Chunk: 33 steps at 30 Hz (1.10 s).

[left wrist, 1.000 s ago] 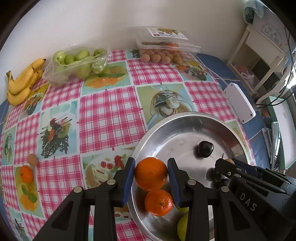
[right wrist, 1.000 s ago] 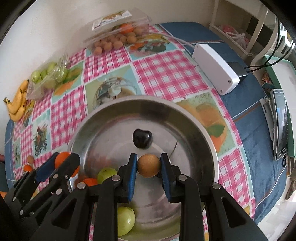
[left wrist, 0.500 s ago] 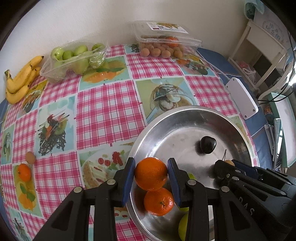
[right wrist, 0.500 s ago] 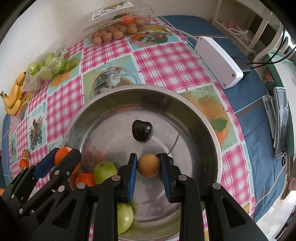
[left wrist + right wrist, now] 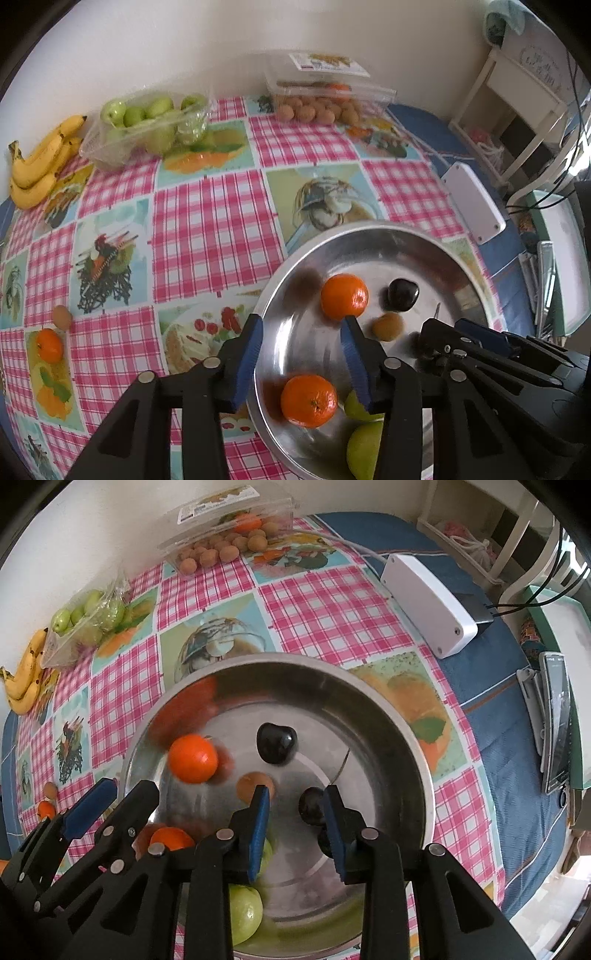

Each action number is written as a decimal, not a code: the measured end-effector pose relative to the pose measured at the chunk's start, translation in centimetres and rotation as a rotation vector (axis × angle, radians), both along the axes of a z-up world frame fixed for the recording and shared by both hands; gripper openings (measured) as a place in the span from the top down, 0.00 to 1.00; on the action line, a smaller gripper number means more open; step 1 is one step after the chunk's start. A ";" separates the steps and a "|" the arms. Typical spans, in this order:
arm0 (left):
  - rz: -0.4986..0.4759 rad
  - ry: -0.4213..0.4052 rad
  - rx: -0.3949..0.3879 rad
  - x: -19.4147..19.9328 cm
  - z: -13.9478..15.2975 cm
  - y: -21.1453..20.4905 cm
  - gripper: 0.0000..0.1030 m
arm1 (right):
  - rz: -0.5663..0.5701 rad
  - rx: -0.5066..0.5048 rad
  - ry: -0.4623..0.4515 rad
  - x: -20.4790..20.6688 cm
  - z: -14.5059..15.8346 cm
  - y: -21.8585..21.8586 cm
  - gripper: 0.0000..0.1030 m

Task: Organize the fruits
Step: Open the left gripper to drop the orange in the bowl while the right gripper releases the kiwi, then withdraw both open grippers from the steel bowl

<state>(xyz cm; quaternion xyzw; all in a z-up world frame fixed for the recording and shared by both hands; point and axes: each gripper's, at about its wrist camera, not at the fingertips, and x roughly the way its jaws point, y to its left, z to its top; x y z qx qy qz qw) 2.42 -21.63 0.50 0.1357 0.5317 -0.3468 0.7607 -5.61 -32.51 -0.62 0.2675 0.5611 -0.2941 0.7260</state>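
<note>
A steel bowl [image 5: 369,225] [image 5: 280,658] holds the fruit. My left gripper [image 5: 301,323] [image 5: 118,794] hangs over its near-left side; its jaws are opening and nothing is between them. The orange [image 5: 344,297] [image 5: 192,758] it held lies blurred in the bowl beyond the fingertips. My right gripper [image 5: 297,794] [image 5: 443,332] is opening too. The small brown fruit [image 5: 253,784] [image 5: 387,326] sits on the bowl floor beside its left finger. Also in the bowl are a second orange [image 5: 309,400], a dark plum [image 5: 276,743], another dark fruit [image 5: 312,806] and green apples [image 5: 245,912].
On the checked tablecloth are bananas [image 5: 40,162], a bag of green apples [image 5: 147,122] and a clear box of brown fruit [image 5: 321,99] at the back. An orange [image 5: 50,345] and a brown fruit [image 5: 61,316] lie at the left. A white box [image 5: 428,603] lies right of the bowl.
Both grippers have opened. The orange dropped from the left jaws into the bowl and rolled away. The brown fruit left the right jaws and lies in the bowl.
</note>
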 end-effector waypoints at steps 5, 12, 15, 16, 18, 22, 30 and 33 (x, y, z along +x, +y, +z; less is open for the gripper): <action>0.024 -0.010 -0.041 0.5 1.5 0.7 0.46 | -0.003 -0.018 -0.027 -0.3 1.2 -0.1 0.69; 0.114 0.010 -0.047 3.0 1.4 2.8 0.43 | 0.001 -0.017 -0.035 -0.2 1.2 -0.1 0.69; 0.173 0.026 -0.036 4.3 0.8 4.2 0.43 | 0.009 -0.015 -0.034 0.0 1.1 0.0 0.70; 0.186 0.028 -0.033 4.6 0.6 4.5 0.43 | 0.013 -0.014 -0.034 0.0 1.1 0.0 0.70; 0.216 0.028 -0.026 5.1 0.3 5.2 0.42 | 0.021 -0.014 -0.032 0.3 1.0 0.2 0.70; 0.262 0.044 -0.023 6.1 -0.3 6.4 0.41 | 0.036 -0.016 -0.024 0.6 0.8 0.4 0.69; 0.283 0.054 -0.011 6.5 -0.7 7.0 0.35 | 0.044 -0.021 -0.018 0.9 0.8 0.4 0.70; 0.290 0.054 0.013 6.5 -1.1 6.9 0.29 | 0.037 -0.030 -0.014 0.9 0.7 0.3 0.56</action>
